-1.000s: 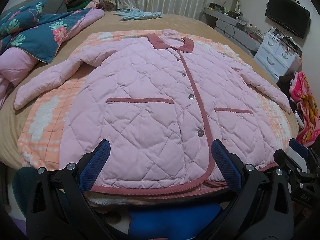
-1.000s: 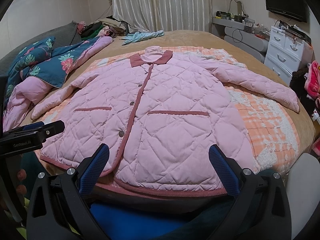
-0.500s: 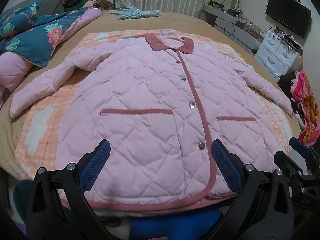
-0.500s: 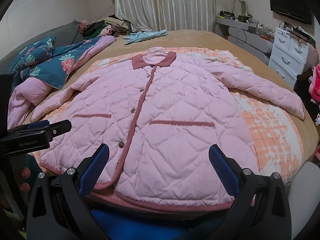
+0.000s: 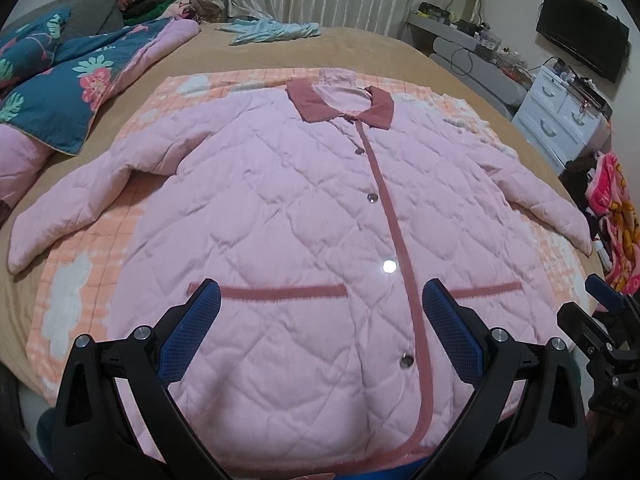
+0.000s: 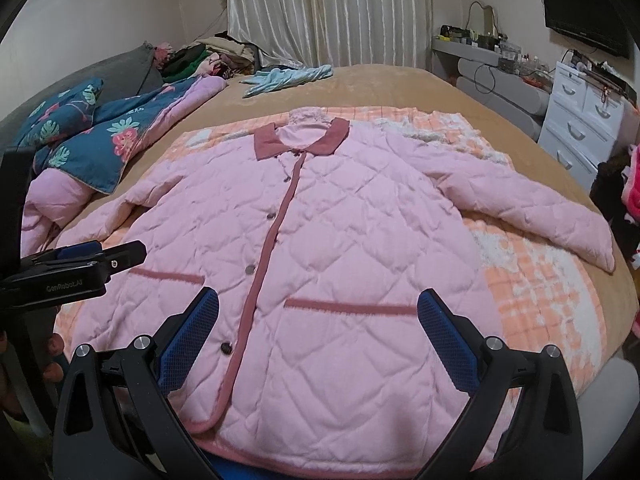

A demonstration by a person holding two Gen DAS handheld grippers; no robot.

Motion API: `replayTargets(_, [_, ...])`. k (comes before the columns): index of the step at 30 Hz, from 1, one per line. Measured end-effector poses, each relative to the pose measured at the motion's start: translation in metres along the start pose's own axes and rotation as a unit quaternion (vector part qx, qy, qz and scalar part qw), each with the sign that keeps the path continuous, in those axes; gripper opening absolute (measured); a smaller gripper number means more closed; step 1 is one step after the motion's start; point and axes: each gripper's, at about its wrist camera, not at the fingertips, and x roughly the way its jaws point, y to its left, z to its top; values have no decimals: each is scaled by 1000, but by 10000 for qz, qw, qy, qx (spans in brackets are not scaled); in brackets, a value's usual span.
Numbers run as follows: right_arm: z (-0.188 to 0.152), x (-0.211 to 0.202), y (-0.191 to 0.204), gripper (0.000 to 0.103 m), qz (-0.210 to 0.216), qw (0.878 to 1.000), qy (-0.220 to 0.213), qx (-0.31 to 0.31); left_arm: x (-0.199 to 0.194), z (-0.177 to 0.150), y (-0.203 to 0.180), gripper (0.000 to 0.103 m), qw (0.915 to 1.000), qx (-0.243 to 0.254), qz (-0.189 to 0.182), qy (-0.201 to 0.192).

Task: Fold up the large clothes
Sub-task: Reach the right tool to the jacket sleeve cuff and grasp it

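A pink quilted jacket (image 5: 280, 220) with dark pink collar, placket and pocket trim lies flat and buttoned, front up, on an orange checked blanket (image 5: 72, 300) on the bed; it also shows in the right wrist view (image 6: 340, 248). Both sleeves are spread out to the sides. My left gripper (image 5: 320, 332) is open and empty above the jacket's lower left half. My right gripper (image 6: 318, 336) is open and empty above the lower right half. The left gripper also shows in the right wrist view (image 6: 80, 264), at the left edge.
A blue floral quilt (image 5: 60, 88) lies bunched at the bed's left. Light blue cloth (image 5: 272, 30) and piled clothes lie at the far end. White drawers (image 5: 560, 120) and a colourful blanket (image 5: 616, 216) stand off the right side.
Both grippers have moved forward over the jacket's hem, so the lower edge of the jacket has slid under the fingers. Both stay open.
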Motion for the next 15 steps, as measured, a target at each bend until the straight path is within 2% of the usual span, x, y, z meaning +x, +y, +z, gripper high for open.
replayTargets(9, [36, 25, -22, 99, -86, 9997, -11, 241, 22, 40, -8, 95, 10000, 54, -65, 27])
replayTargets(15, [58, 43, -56, 99, -382, 9975, -47, 590, 44, 65, -16, 95, 9998, 79, -184, 86])
